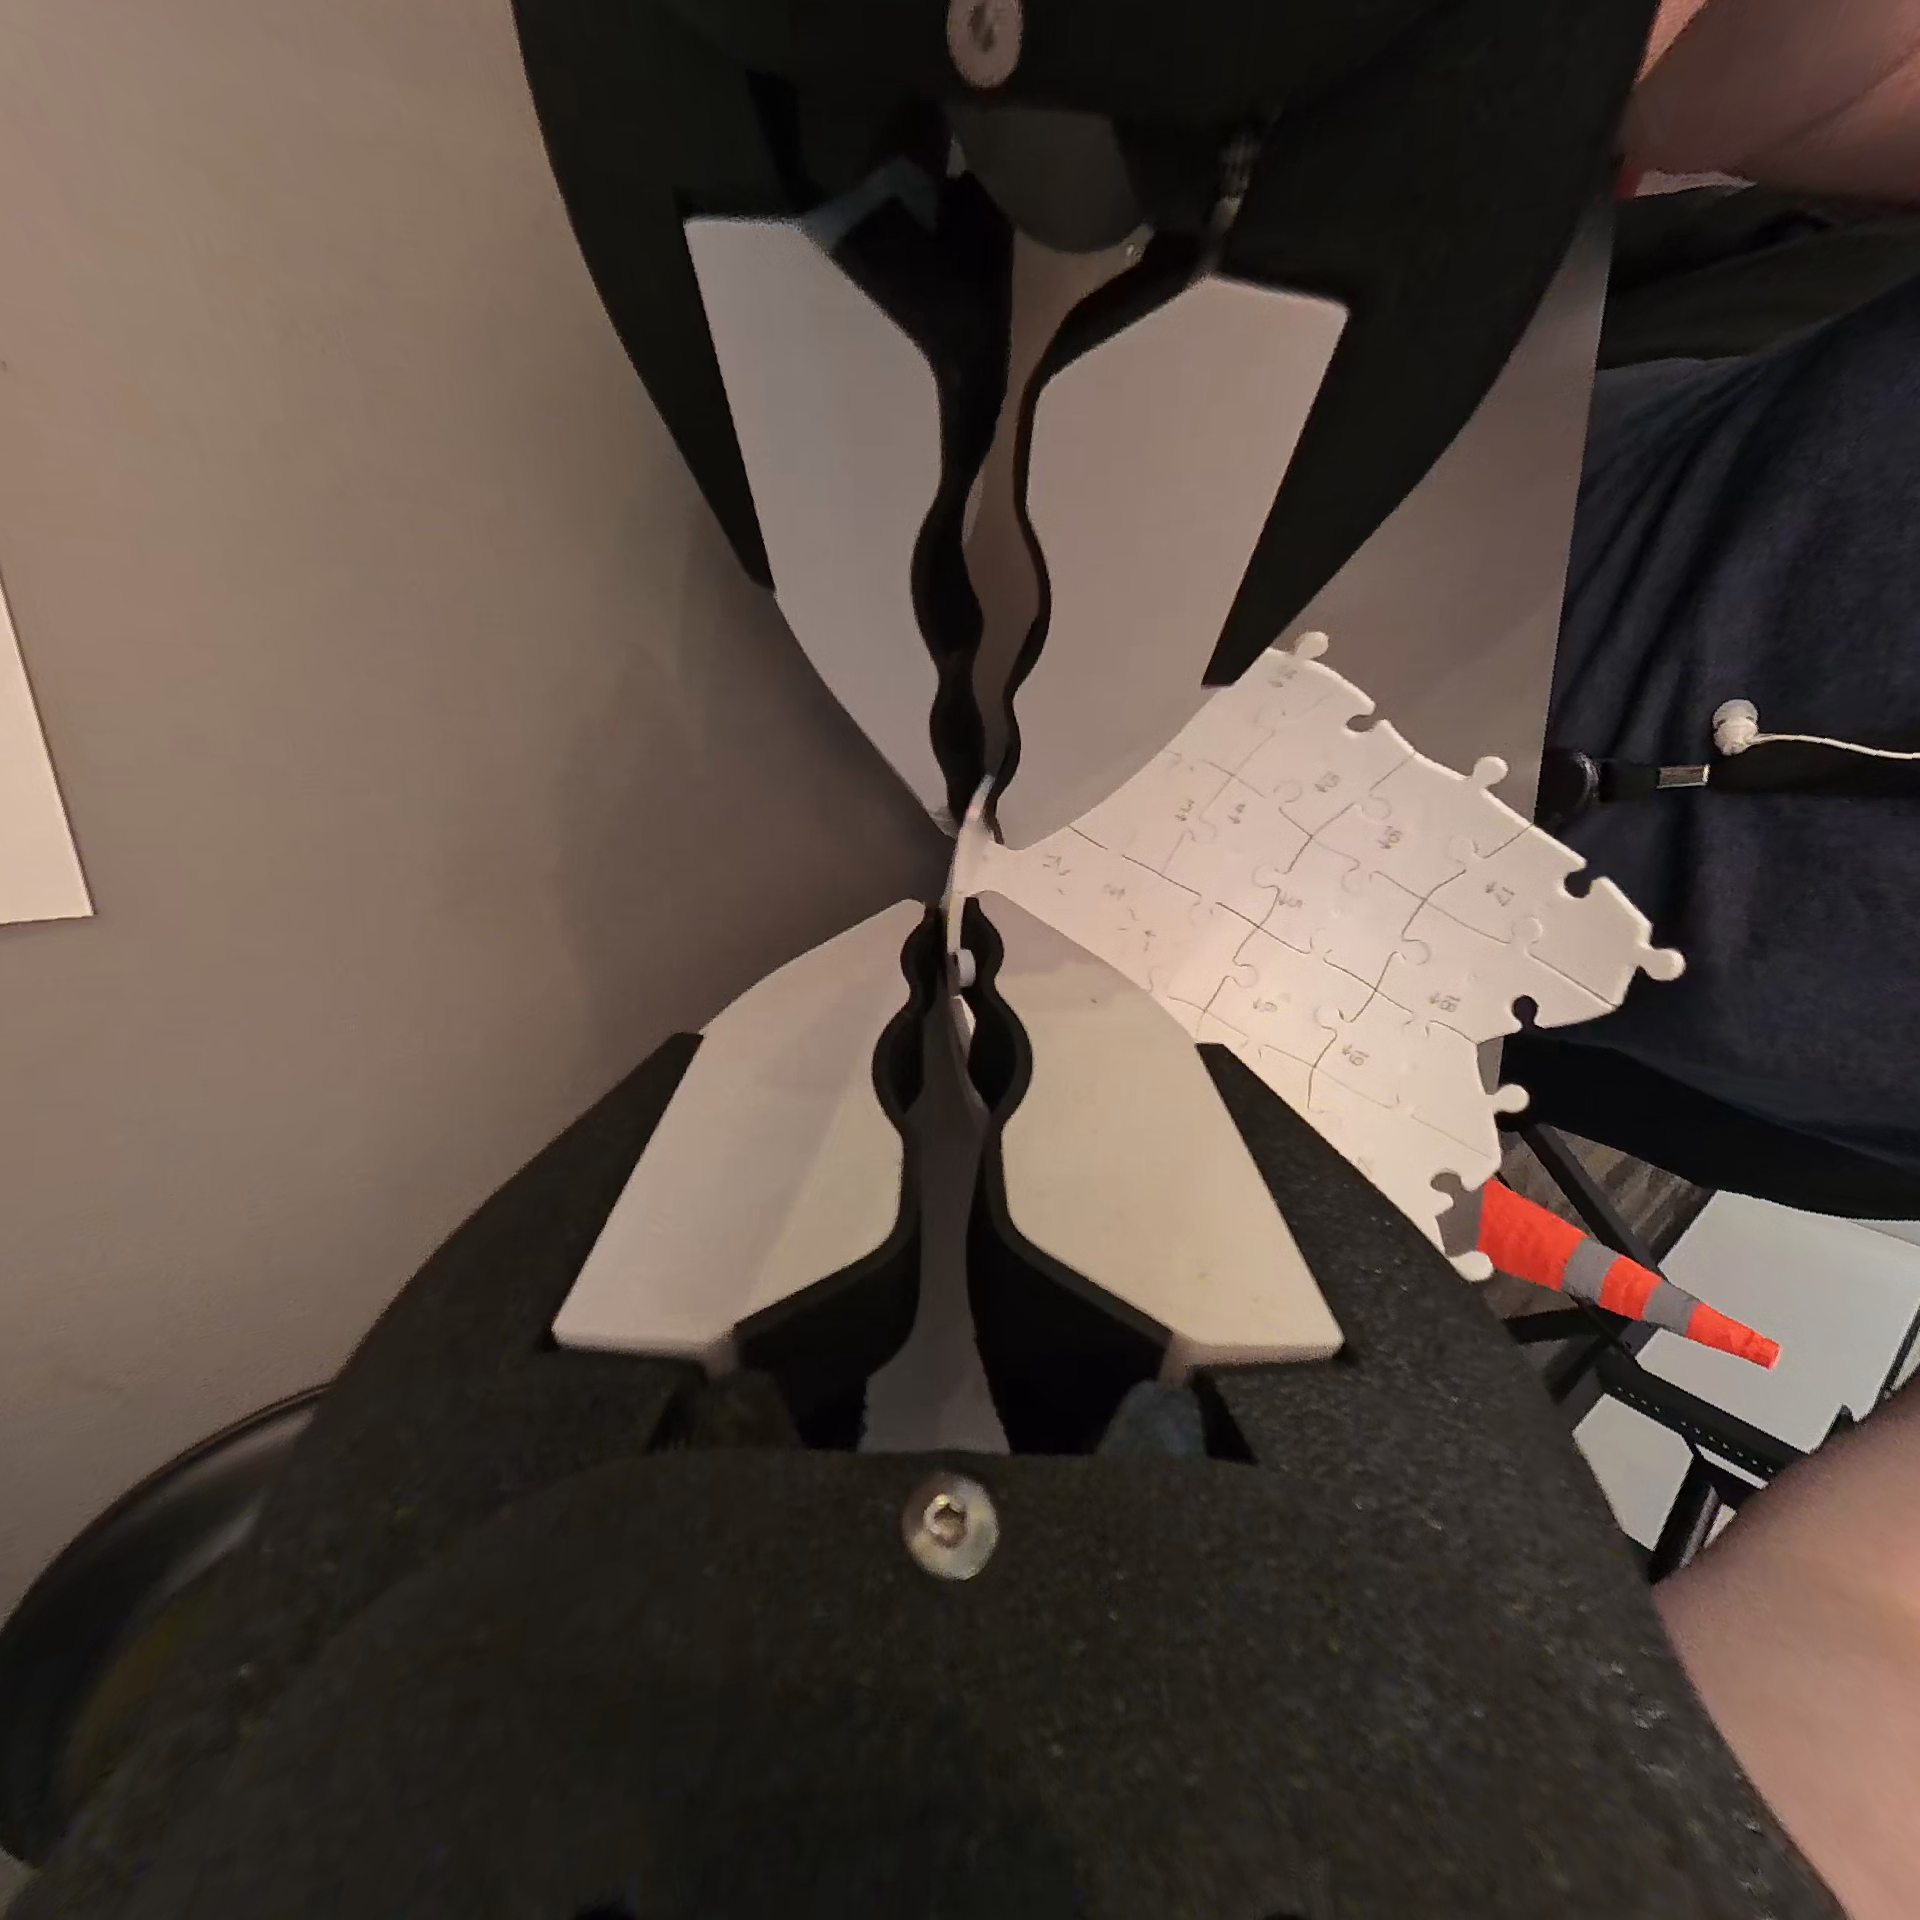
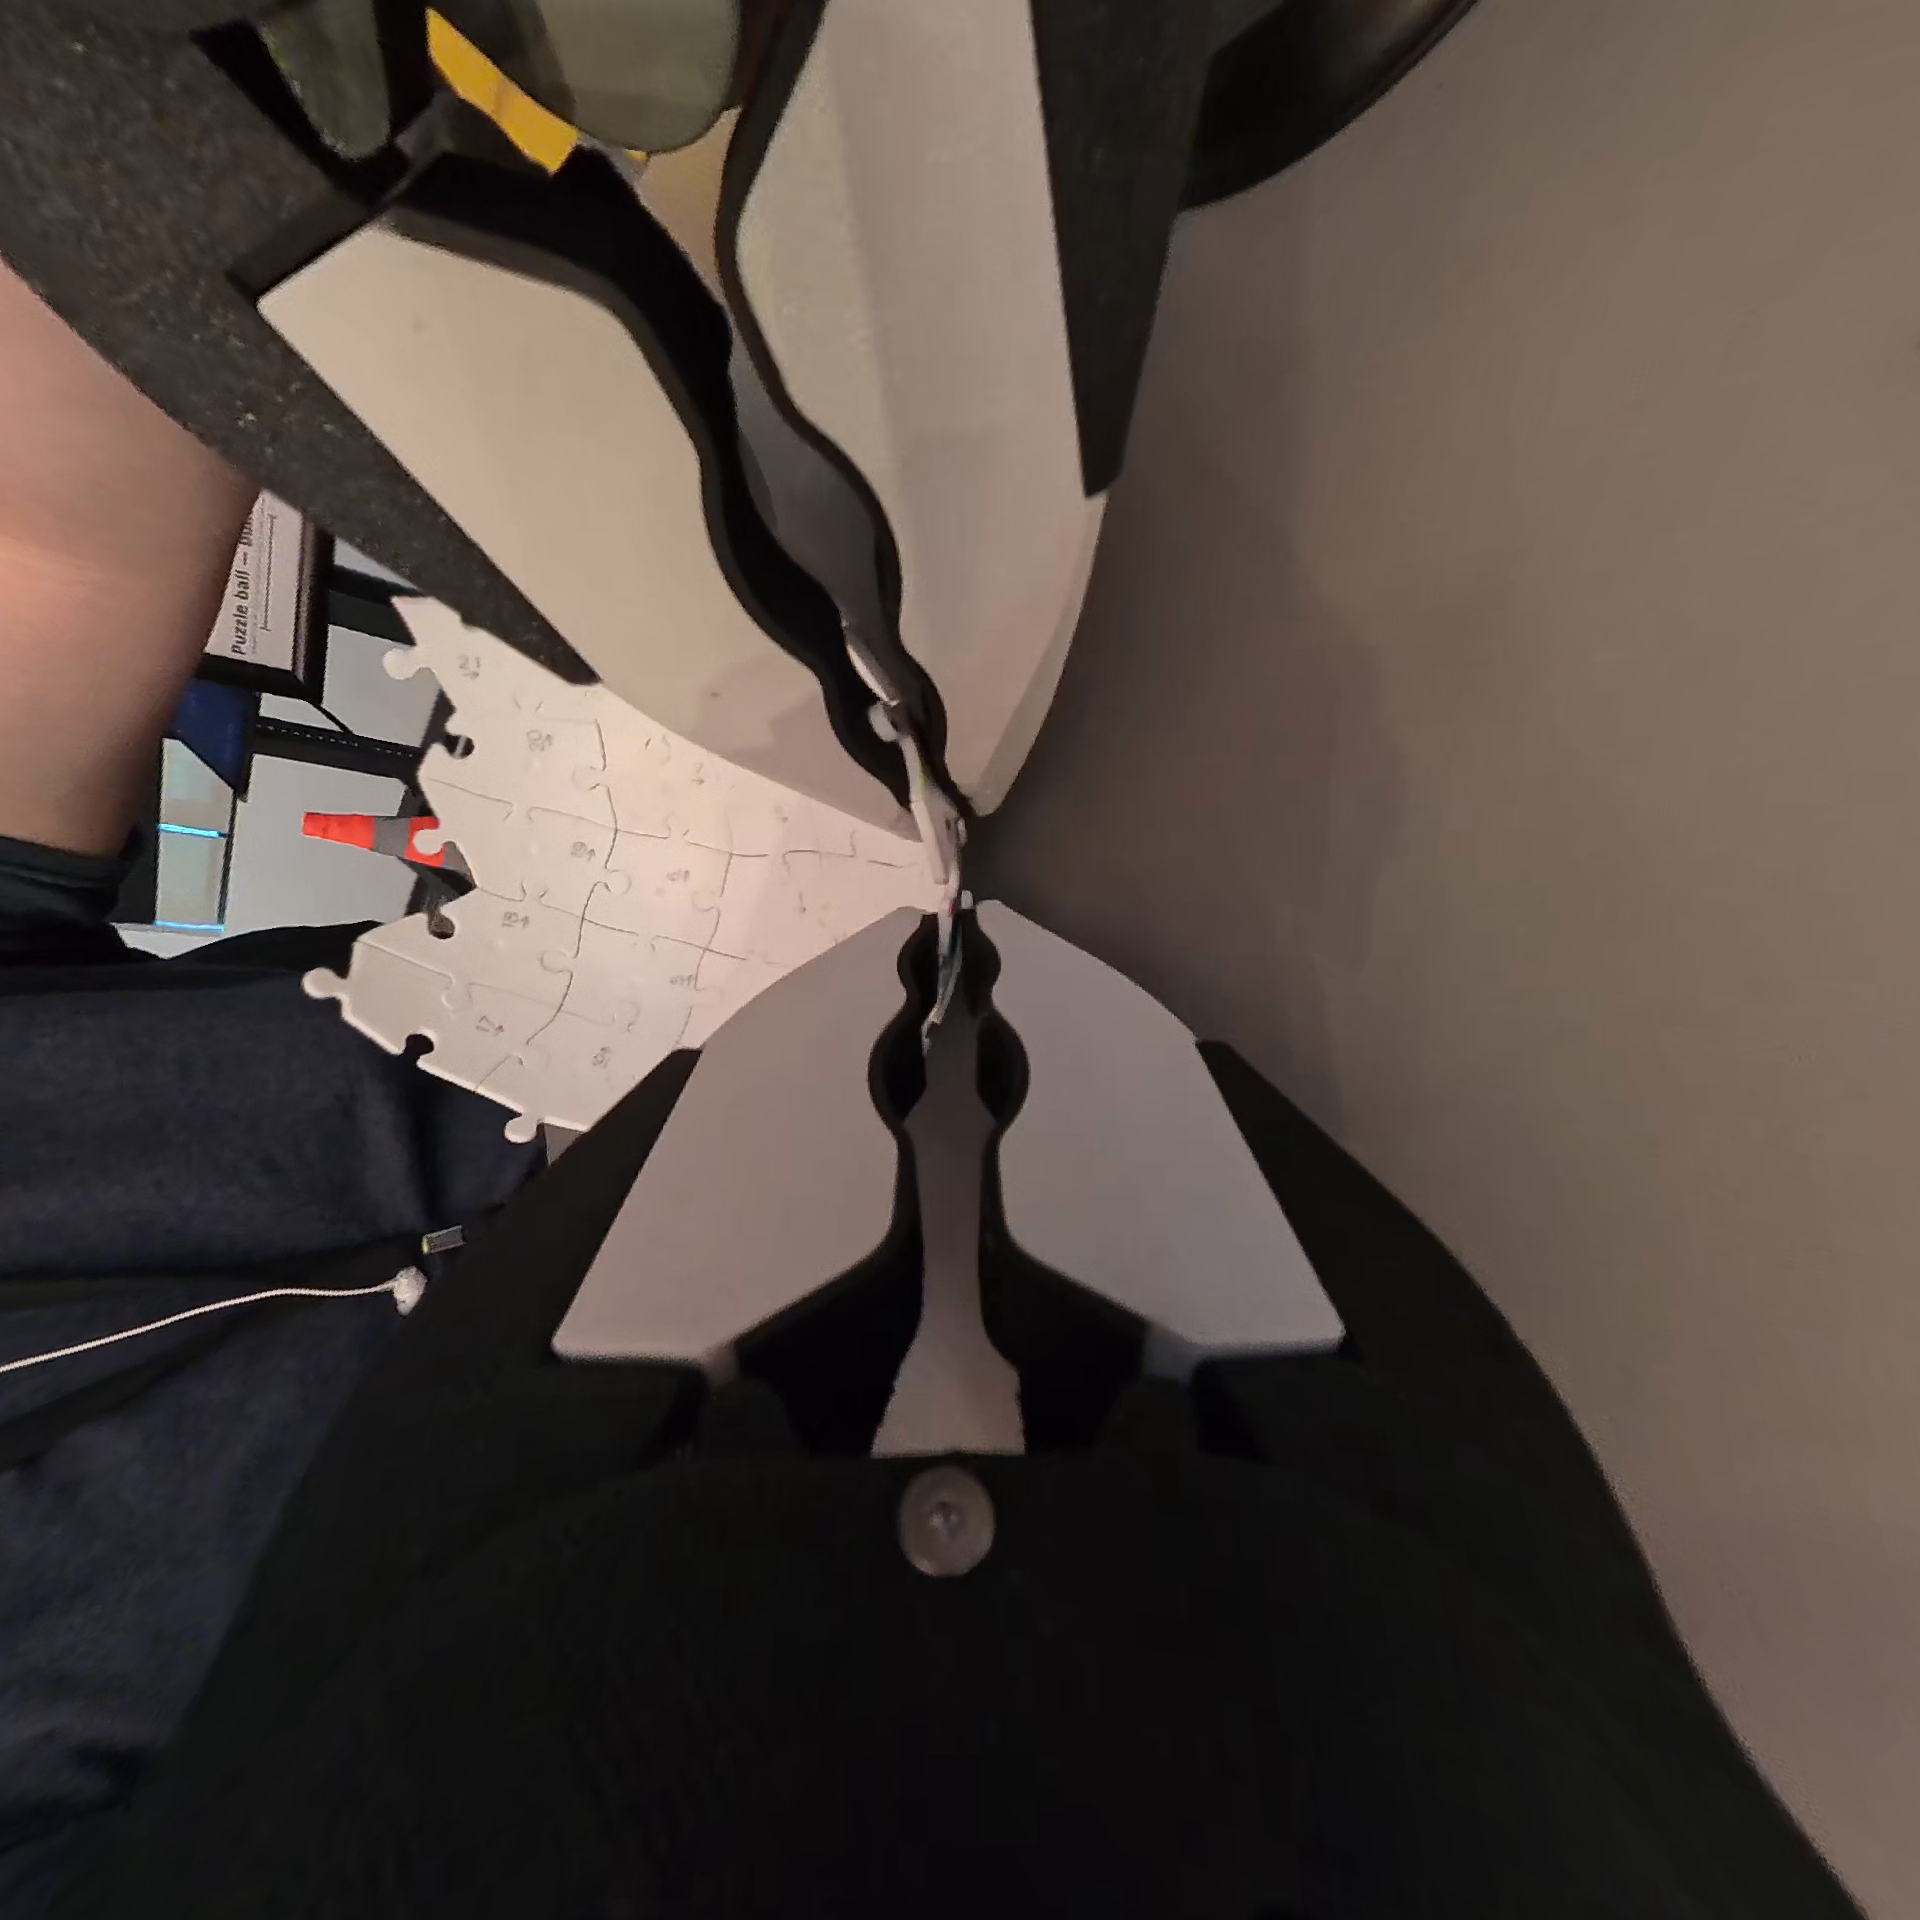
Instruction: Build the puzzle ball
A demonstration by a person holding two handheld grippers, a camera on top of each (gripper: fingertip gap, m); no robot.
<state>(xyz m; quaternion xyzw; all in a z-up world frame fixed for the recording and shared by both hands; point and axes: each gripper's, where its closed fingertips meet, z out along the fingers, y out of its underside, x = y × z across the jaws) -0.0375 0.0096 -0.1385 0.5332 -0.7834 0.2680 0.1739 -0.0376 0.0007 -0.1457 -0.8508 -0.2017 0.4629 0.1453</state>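
Observation:
A curved white section of joined puzzle pieces (image 1: 1340, 914) fans out to the right in the left wrist view and to the left in the right wrist view (image 2: 623, 883). Its blank back faces the cameras. My left gripper (image 1: 961, 951) and my right gripper (image 2: 951, 951) face each other tip to tip. Both are shut on the narrow end of the section. The right gripper also shows at the top of the left wrist view (image 1: 985, 816). The left gripper also shows at the top of the right wrist view (image 2: 930, 795). I cannot tell whether one holds a separate piece.
A plain grey surface (image 1: 364, 623) fills the background. An orange and grey striped cone (image 1: 1621, 1288) and a black frame stand behind the section. A person in a dark blue top (image 1: 1766, 623) is close by. A white sheet (image 1: 31, 779) lies at the far left. The tips of both grippers are at nearly the same place.

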